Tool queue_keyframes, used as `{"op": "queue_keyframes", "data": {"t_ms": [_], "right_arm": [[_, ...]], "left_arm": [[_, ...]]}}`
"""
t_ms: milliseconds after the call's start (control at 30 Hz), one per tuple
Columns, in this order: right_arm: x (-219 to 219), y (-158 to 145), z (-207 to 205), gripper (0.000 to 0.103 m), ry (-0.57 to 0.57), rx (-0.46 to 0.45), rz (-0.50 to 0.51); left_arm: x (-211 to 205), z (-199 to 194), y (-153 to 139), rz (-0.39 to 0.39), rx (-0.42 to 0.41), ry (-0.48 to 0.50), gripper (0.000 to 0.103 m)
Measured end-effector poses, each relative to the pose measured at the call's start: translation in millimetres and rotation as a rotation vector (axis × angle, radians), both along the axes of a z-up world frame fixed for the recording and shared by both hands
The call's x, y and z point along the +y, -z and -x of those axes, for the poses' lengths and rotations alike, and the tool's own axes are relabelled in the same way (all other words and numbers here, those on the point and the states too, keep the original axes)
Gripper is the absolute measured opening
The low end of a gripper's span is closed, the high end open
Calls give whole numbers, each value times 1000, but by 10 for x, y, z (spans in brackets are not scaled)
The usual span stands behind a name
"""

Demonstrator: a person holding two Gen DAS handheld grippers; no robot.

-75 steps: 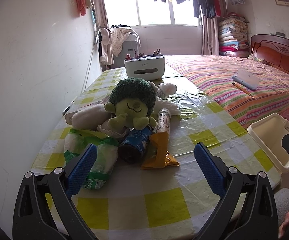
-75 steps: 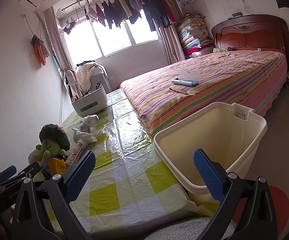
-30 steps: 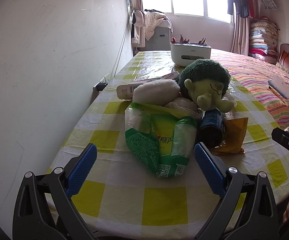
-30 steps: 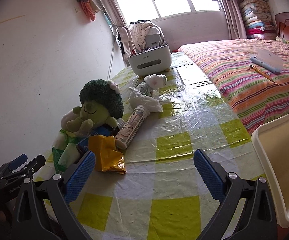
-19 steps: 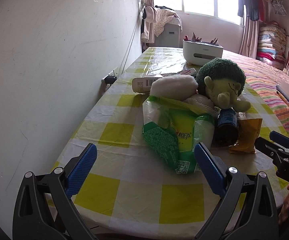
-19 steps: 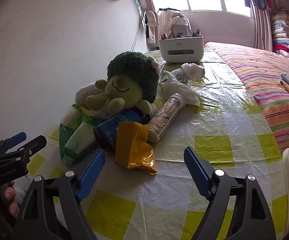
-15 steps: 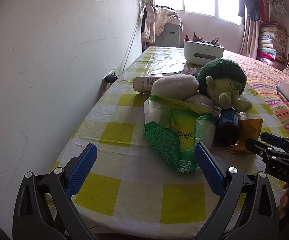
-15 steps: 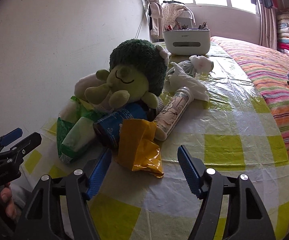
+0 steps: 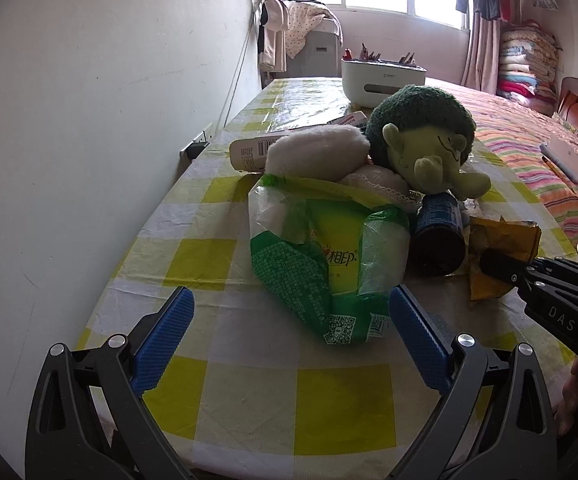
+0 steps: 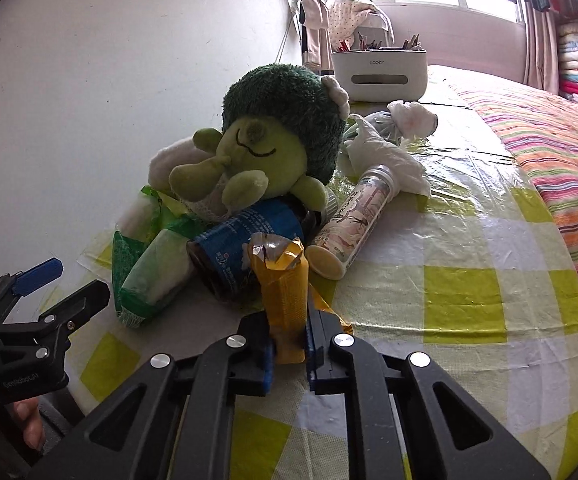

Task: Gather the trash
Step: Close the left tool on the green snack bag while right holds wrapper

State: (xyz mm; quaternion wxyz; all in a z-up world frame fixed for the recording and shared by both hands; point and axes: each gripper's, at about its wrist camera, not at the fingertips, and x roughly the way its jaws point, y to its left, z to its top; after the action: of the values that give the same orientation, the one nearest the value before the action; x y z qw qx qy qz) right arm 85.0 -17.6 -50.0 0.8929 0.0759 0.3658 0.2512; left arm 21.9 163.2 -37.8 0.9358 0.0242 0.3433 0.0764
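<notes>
Right hand-held gripper (image 10: 287, 354) pinching yellow wrapper (image 10: 281, 280); left hand-held gripper (image 9: 289, 316) spread ("GenRobot.AI" on body).

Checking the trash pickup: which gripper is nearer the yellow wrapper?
Right. The right gripper is shut on the yellow wrapper; the left gripper is open, off to its side, facing the green bag.
</notes>
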Motion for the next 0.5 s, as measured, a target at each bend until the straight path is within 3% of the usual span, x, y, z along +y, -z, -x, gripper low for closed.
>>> {"op": "queue_keyframes", "data": {"t_ms": [133, 267, 500], "right_arm": [[-101, -2, 68, 11, 26, -3, -34], [-249, -28, 104, 11, 60, -7, -77], [-443, -21, 201, 11, 98, -12, -134]], "left_arm": [[-260, -11, -15, -135, -40, 39, 96], [-387, -155, 9, -157, -15, 56, 96], [-546, -440, 185, -233, 102, 52, 96]]}}
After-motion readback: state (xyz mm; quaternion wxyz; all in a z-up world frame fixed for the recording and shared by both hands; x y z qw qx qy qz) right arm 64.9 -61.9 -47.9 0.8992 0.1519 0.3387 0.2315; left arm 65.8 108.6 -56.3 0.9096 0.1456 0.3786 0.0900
